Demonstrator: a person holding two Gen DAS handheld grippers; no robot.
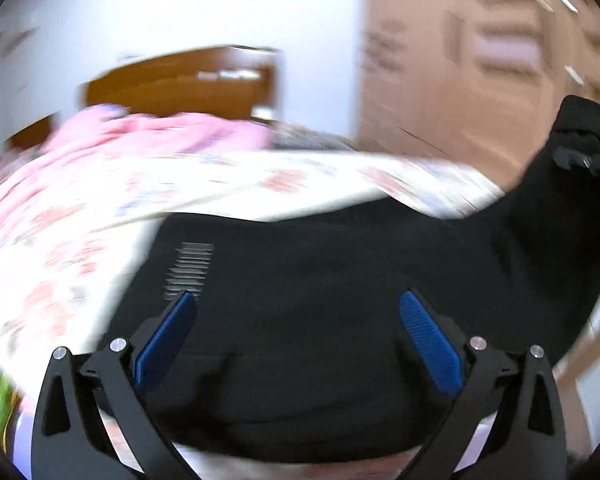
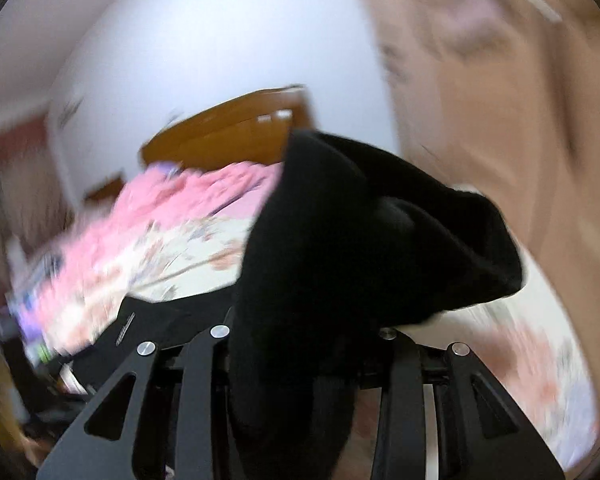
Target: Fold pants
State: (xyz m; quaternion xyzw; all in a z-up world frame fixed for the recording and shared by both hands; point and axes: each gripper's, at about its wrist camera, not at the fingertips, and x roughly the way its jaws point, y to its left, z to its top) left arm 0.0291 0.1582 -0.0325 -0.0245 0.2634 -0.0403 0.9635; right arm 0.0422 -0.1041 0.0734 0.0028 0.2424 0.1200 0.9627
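Right gripper (image 2: 300, 360) clamped on a bunched fold of our black fabric pants (image 1: 320, 272), lifted off the floral bedsheet (image 1: 100, 240).
Left gripper (image 1: 298, 320) jaws stand wide, blue pads (image 1: 164, 340) empty above the cloth. We should carry the raised end across evenly, keeping tension so edges align.
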